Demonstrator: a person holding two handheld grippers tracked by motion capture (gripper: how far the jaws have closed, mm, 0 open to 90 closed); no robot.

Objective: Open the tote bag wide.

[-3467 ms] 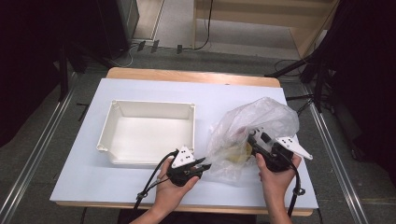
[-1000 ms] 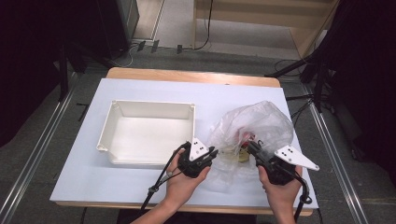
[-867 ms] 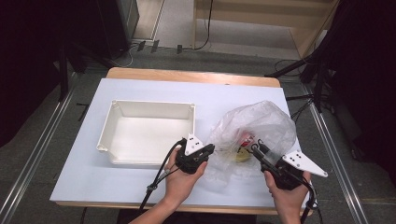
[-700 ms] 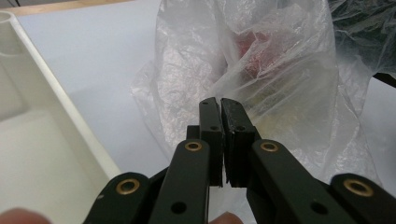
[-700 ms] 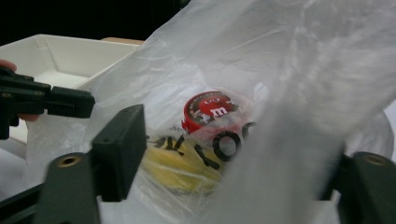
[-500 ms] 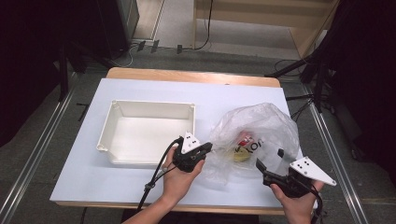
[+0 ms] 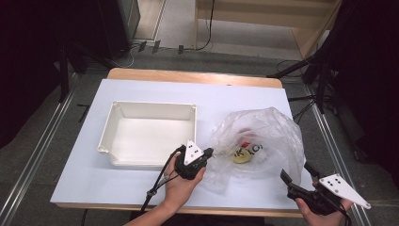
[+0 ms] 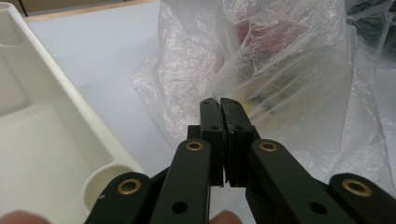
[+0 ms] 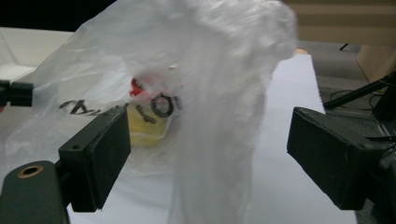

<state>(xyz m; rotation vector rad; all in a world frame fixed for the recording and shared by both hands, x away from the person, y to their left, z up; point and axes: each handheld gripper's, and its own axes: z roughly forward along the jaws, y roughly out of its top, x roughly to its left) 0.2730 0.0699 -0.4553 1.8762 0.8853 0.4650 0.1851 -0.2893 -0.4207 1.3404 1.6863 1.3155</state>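
Left claw (image 7: 207, 153) clenched on the clear plastic bag's (image 7: 270, 136) edge, on the worktop (image 7: 235, 101) beside the white tray (image 7: 115, 122). Right claw (image 7: 295, 175) released, jaws just opened; regrip the opposite rim, spread gently.

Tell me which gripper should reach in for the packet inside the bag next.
Right. The right gripper is open and free beside the plastic bag, facing the packet. The left gripper is shut on the bag's edge, holding it.

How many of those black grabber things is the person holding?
2. The left hand-held gripper pinches the edge of the plastic bag beside the white tray. The right hand-held gripper is open, near the table's front right corner.
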